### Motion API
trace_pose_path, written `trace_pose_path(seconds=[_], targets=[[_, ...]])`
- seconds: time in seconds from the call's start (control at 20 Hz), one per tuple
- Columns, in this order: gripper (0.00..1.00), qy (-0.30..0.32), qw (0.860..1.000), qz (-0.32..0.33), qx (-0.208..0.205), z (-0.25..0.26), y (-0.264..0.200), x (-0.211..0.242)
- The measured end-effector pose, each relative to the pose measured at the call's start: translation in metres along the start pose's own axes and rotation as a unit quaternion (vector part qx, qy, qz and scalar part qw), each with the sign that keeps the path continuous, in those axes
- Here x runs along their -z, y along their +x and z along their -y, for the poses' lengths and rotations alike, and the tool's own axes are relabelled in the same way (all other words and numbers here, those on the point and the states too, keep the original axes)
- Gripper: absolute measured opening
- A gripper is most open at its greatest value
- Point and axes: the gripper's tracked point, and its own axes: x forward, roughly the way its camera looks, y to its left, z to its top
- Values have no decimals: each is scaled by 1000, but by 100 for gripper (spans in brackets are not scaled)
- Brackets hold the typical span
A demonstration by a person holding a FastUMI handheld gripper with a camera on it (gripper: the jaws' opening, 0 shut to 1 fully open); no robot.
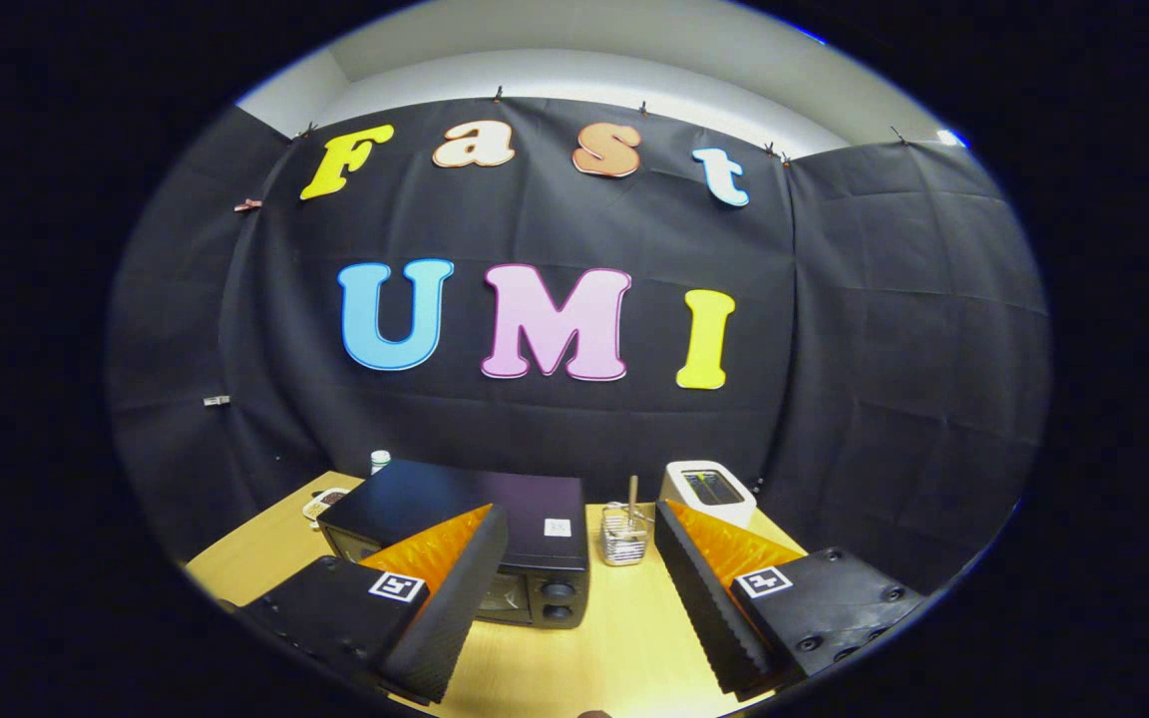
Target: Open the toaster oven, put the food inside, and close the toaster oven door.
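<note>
A black toaster oven (480,519) stands on the wooden table (614,638), its door shut and its two knobs (557,600) at the front right. My gripper (579,524) hovers above and in front of it, open wide, with nothing between the fingers. The left finger (455,608) covers part of the oven's front glass. The right finger (709,598) hangs over bare table to the oven's right. I cannot make out any food from here.
A small wire basket (624,536) with a wooden stick in it stands just right of the oven. A white pop-up toaster (706,491) sits behind the right finger. A small white bottle (380,461) and a flat white dish (325,502) lie behind the oven's left side.
</note>
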Motion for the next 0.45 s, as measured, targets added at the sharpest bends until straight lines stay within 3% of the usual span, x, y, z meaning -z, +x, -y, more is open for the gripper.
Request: trace_pose_path(seconds=[0.25,0.45], targets=[[97,-27,999,11,40,54,-29,-5],[97,-28,998,18,44,60,-34,-10]])
